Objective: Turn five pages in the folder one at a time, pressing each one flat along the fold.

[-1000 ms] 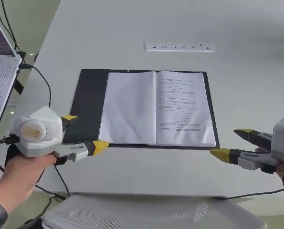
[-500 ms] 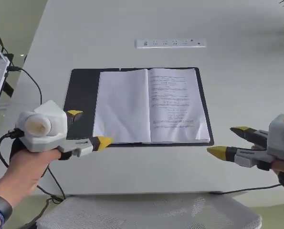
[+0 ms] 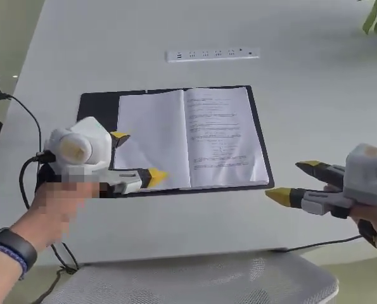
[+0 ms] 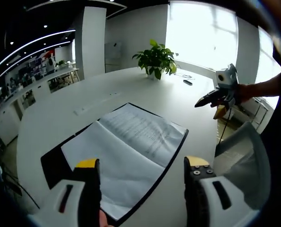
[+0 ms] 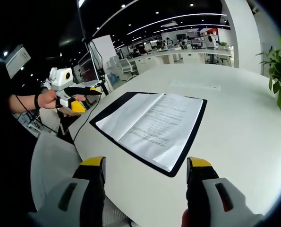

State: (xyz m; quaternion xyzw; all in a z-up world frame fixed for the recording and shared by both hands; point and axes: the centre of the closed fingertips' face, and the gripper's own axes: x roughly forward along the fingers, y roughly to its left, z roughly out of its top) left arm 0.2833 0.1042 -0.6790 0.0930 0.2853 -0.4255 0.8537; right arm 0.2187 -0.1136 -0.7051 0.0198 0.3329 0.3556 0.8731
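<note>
The folder lies open and flat in the middle of the white counter, black cover down, with a blank page on the left and a printed page on the right.

The left tongs stand wide open and hold nothing. Seen from the head view, their yellow tips are over the near left corner of the blank page, but whether they touch the paper cannot be told. The right tongs are also spread wide and empty. They are off the folder's near right corner, apart from it, over bare counter.

A white power strip lies beyond the folder. A mesh chair back shows at the near edge, and a black cable trails off to the left. The left gripper view shows a potted plant at the far end of the counter, before bright windows.

Compared with a second ago, the left tongs have come in from beside the cover to the blank page's corner. The right tongs keep their place by the folder.
</note>
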